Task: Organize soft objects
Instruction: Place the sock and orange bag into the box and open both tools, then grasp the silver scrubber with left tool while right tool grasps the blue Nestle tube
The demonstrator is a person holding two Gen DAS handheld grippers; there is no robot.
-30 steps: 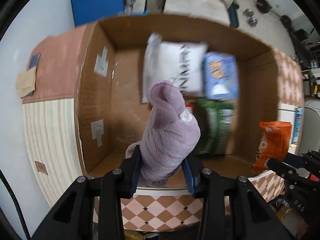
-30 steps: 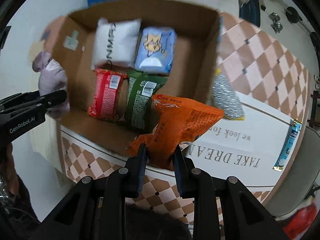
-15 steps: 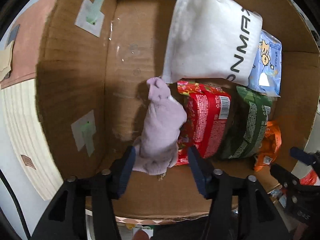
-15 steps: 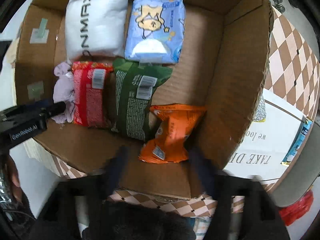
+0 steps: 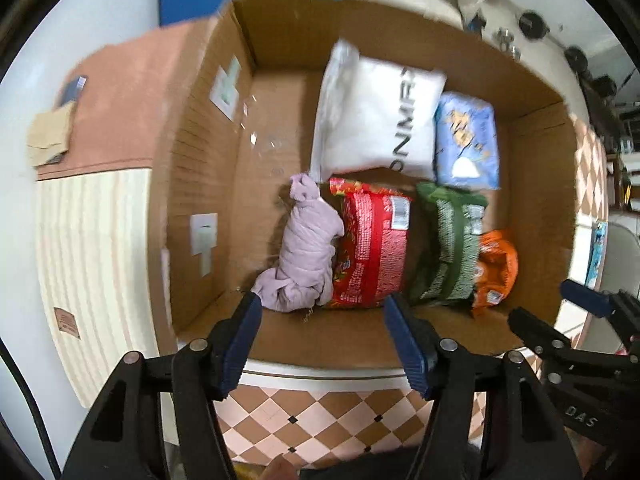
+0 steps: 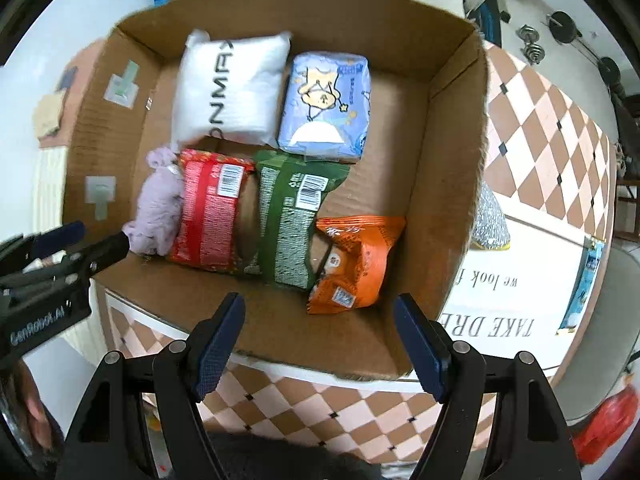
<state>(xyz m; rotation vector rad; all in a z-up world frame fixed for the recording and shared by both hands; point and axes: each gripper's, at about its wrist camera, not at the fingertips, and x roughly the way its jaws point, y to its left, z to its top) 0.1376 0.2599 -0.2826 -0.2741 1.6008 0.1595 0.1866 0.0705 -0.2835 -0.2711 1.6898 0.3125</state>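
Note:
A cardboard box (image 5: 200, 184) (image 6: 444, 184) holds a white pillow pack (image 5: 376, 120) (image 6: 232, 88), a blue tissue pack (image 5: 468, 144) (image 6: 326, 104), a lilac plush cloth (image 5: 304, 252) (image 6: 158, 208), a red packet (image 5: 372, 248) (image 6: 212, 220), a green packet (image 5: 448, 244) (image 6: 294, 216) and an orange packet (image 5: 494, 272) (image 6: 356, 260). My left gripper (image 5: 324, 324) is open and empty above the box's near wall, just short of the cloth. My right gripper (image 6: 320, 332) is open and empty above the near wall, short of the orange packet.
The box stands on a checkered cloth (image 6: 548, 120) next to a white printed box (image 6: 520, 280). A silver packet (image 6: 488, 216) and a blue sachet (image 6: 584, 280) lie to the right of the box. A brown cloth (image 5: 124, 108) lies to the left.
Both grippers let go of their loads inside the box, the lilac cloth and the orange packet, and have pulled back and up to the near edge, jaws wide open.

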